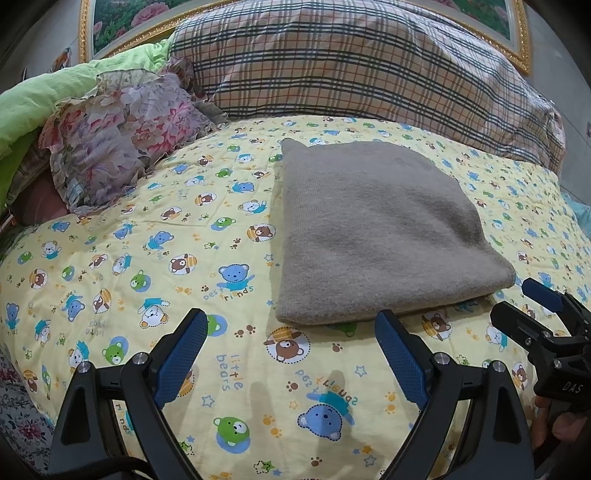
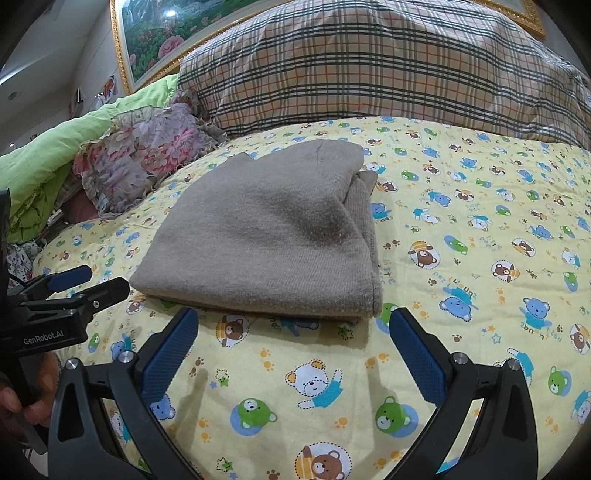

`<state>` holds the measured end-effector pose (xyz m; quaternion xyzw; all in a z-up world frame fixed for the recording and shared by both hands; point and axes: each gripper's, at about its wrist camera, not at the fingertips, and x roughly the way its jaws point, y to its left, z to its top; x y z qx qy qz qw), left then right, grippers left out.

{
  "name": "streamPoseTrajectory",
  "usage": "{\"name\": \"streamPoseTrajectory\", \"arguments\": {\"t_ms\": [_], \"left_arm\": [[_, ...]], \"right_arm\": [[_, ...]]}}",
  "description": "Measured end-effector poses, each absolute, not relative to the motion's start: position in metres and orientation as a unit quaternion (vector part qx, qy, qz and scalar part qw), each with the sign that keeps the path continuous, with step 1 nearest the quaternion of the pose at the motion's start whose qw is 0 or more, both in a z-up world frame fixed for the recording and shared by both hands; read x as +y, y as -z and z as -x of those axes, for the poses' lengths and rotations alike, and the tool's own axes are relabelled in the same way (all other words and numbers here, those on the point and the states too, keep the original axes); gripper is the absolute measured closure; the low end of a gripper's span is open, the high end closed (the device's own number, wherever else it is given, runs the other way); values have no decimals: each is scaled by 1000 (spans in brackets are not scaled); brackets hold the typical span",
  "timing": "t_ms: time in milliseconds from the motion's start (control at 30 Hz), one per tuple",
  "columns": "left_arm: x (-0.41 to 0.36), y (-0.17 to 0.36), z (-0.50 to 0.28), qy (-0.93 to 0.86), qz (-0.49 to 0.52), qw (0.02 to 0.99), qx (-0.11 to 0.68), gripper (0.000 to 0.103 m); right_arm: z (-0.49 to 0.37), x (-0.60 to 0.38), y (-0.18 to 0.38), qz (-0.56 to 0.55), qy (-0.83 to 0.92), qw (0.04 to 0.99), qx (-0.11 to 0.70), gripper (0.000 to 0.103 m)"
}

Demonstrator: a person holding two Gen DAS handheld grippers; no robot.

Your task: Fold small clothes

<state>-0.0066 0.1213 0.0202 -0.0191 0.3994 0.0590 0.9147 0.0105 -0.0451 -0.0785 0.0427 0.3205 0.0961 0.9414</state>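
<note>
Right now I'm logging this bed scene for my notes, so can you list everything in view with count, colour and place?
Folded garment: one, grey-brown knit, lying on the quilt, just beyond both grippers.
Quilt: one, yellow with cartoon bears, covering the bed.
Plaid pillow: one large, beige with dark checks, behind the garment.
Floral cushion: one, pink and purple, ruffled, far left.
Green blanket: one, lime, behind the floral cushion.
Framed picture: one, gold frame, flowers, on the wall.
Left gripper: black with blue pads, open, empty.
Right gripper: same colours, open, empty.
</note>
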Motion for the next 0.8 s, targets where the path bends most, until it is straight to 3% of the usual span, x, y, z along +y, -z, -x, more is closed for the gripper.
{"name": "streamPoseTrajectory", "arguments": {"t_ms": [800], "left_arm": [[122, -21, 3, -57, 19, 913, 403, 11]], "right_arm": [[-11, -45, 78, -50, -96, 941, 322, 0]]}}
